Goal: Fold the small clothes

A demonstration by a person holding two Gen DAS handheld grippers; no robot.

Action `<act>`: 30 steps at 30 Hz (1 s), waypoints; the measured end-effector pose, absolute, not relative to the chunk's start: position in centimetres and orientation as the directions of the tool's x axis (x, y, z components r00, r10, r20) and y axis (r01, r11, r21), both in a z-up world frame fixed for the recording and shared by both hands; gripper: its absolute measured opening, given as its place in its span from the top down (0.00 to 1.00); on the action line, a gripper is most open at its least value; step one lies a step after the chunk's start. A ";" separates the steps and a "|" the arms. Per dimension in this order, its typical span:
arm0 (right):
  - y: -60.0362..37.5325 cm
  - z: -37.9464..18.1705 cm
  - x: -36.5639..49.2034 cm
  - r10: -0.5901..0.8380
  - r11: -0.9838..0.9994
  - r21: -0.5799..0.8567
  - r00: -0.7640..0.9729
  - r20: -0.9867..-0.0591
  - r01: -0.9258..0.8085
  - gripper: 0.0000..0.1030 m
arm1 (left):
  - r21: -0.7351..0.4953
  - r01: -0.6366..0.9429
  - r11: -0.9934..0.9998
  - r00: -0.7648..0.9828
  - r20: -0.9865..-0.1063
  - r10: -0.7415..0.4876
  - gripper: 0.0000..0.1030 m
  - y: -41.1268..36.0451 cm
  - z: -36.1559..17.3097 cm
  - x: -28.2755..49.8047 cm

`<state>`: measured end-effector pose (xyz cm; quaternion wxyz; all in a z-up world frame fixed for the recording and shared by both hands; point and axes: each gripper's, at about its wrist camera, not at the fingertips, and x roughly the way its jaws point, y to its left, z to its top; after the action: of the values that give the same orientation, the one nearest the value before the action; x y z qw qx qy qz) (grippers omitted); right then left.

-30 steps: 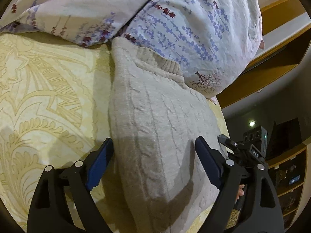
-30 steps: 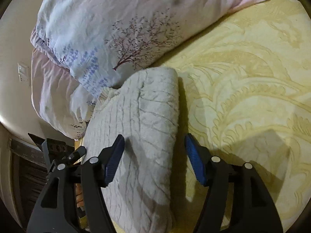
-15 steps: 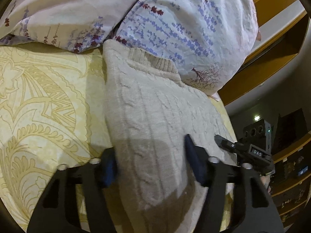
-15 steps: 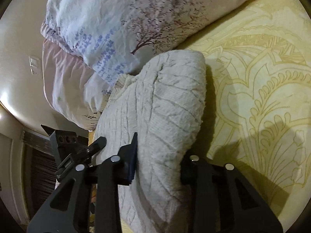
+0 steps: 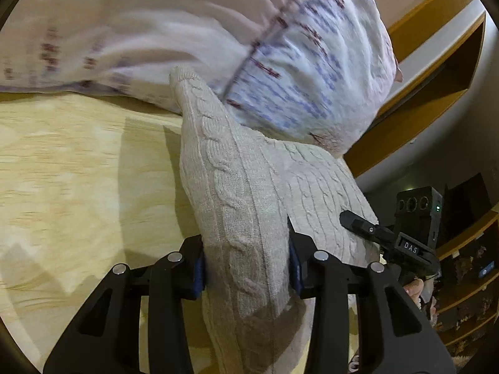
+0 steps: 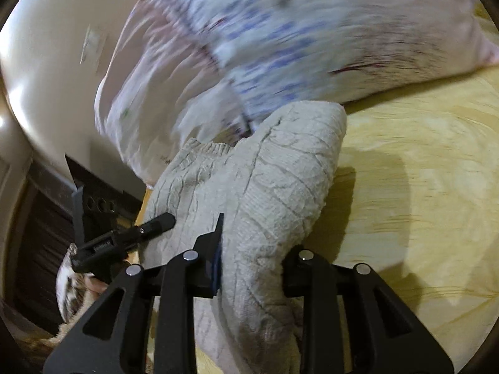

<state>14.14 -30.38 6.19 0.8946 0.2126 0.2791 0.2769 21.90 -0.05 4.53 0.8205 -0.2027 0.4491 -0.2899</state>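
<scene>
1. Left wrist view: the left gripper [image 5: 246, 268] has just been closing and now has its jaws pinched on a thick fold of the cream cable-knit sweater [image 5: 237, 193], which lies on the yellow bedspread [image 5: 78, 171] with its far end against the floral pillow [image 5: 312, 71].
2. Right wrist view: the right gripper [image 6: 249, 265] has likewise just been closing; its jaws are narrow and clamped on the sweater's other near edge.
3. Risk: each grip takes a bunched wad, not a clean edge, so layers could slip out unevenly as the garment is carried, leaving a crooked fold.
4. Risk: the sweater's far end touches the pillow; dragging it could snag or rumple the knit.
5. Against a second ago: both pairs of jaws then stood wide astride the flat sweater; now they bite it, and the near end has risen off the bedspread, with the background blurred.
</scene>
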 end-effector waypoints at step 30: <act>-26.8 3.8 12.9 0.422 0.900 0.330 0.764 -0.488 -0.286 0.83 | -0.260 0.443 0.858 0.576 -0.651 -0.495 0.29 -3.1 4.1 16.4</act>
<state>12.90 -26.76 3.80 0.9316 0.1188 0.2862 0.1899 16.38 -3.06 4.09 0.8870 -0.0345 0.3770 -0.2643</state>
